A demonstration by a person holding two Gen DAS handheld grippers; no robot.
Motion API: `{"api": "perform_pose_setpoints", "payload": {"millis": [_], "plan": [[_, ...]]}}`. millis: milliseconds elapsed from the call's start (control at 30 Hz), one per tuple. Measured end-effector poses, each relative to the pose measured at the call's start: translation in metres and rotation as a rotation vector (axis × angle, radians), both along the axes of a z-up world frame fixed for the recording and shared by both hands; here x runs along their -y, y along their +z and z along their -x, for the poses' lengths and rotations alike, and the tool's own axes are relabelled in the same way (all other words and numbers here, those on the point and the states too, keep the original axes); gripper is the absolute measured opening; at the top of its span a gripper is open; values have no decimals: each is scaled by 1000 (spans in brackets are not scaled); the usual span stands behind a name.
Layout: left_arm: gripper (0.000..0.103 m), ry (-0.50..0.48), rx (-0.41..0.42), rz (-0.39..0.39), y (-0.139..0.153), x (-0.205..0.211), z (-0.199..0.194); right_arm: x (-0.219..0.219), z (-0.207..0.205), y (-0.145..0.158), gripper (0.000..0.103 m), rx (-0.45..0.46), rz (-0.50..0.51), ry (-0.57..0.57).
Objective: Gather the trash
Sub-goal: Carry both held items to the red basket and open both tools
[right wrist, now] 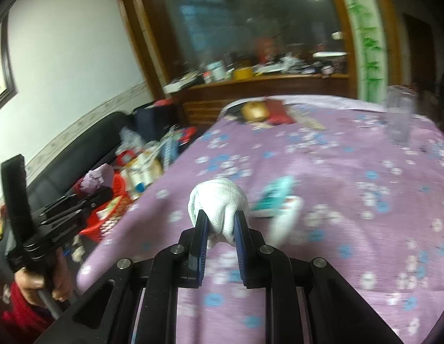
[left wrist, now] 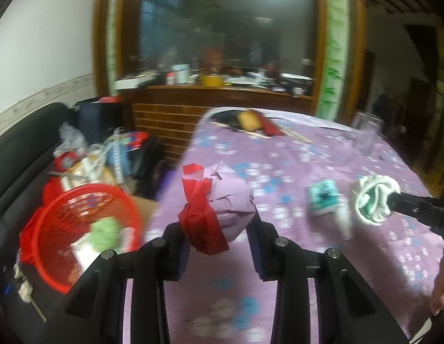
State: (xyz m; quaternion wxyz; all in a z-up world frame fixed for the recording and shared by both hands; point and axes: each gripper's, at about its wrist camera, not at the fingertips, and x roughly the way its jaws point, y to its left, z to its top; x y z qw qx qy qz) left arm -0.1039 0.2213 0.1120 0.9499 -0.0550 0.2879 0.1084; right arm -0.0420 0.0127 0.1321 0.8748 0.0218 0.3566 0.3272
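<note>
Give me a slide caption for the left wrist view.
Left gripper holds crumpled purple-and-red paper beside the red basket.

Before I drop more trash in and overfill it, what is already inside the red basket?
Inside the red basket lie a crumpled green wad and a white carton or paper. The left gripper hides its near corner, and motion blur obscures anything smaller.

Basket [left wrist: 78, 229] left of table [left wrist: 308, 157], glass [left wrist: 365, 134] on table

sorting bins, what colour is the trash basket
Red basket, with mesh sides; clearest in the left wrist view.
</note>
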Motion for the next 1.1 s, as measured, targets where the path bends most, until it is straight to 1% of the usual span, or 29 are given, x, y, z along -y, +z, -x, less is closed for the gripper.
{"api": "perform_pose_setpoints", "payload": {"millis": [233,433,533,667,833,933,1100], "plan": [[34,185,-8,13,-9,-87,31,-86,9,3,20,-72,16,184],[34,280,-28,30,-19,-134,51,-156,13,4,20,-78,30,286],[34,298,-37,43,-25,-148,54,-187,9,0,20,-80,44,314],[34,306,-50,51,-33,-159,52,-227,2,-10,20,-114,49,339],[34,309,-71,57,-42,-169,51,-258,-6,-15,20,-130,44,341],[34,313,-77,61,-46,-174,50,-274,-9,-15,20,-124,56,346],[34,313,-86,67,-50,-182,46,-293,-15,-21,20,-129,69,352]]}}
